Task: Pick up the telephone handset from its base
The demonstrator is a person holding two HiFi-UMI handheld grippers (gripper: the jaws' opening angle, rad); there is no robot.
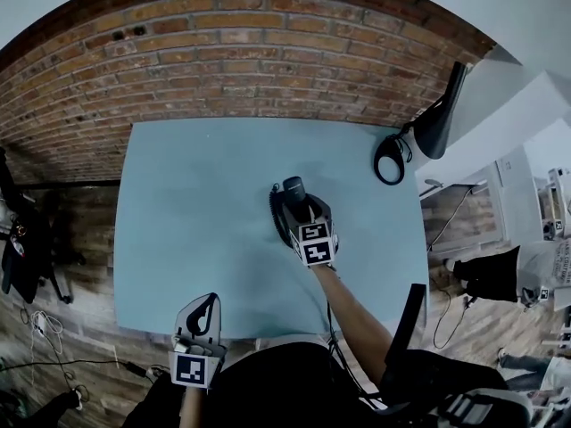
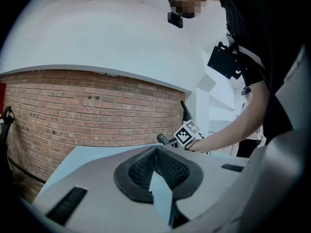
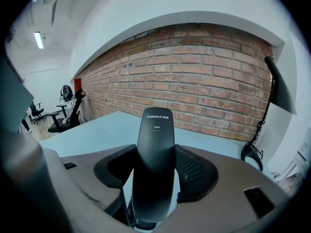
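The black telephone handset [image 1: 293,188] stands nearly upright over the middle of the blue table [image 1: 196,203], with my right gripper [image 1: 299,208] shut on it. In the right gripper view the handset [image 3: 155,164] fills the space between the jaws of the right gripper [image 3: 155,173], both pads pressed to its sides. Its coiled cord [image 1: 275,214] hangs down on the left. The base lies hidden under the gripper. My left gripper [image 1: 207,308] sits at the table's front edge, shut and empty [image 2: 156,154]. From there the handset [image 2: 163,139] is visible far off.
A black desk lamp [image 1: 433,123] with a round foot [image 1: 390,159] stands at the table's back right corner, also visible in the right gripper view [image 3: 279,89]. A brick wall [image 1: 241,61] runs behind the table. Office chairs [image 1: 27,248] stand on the left floor.
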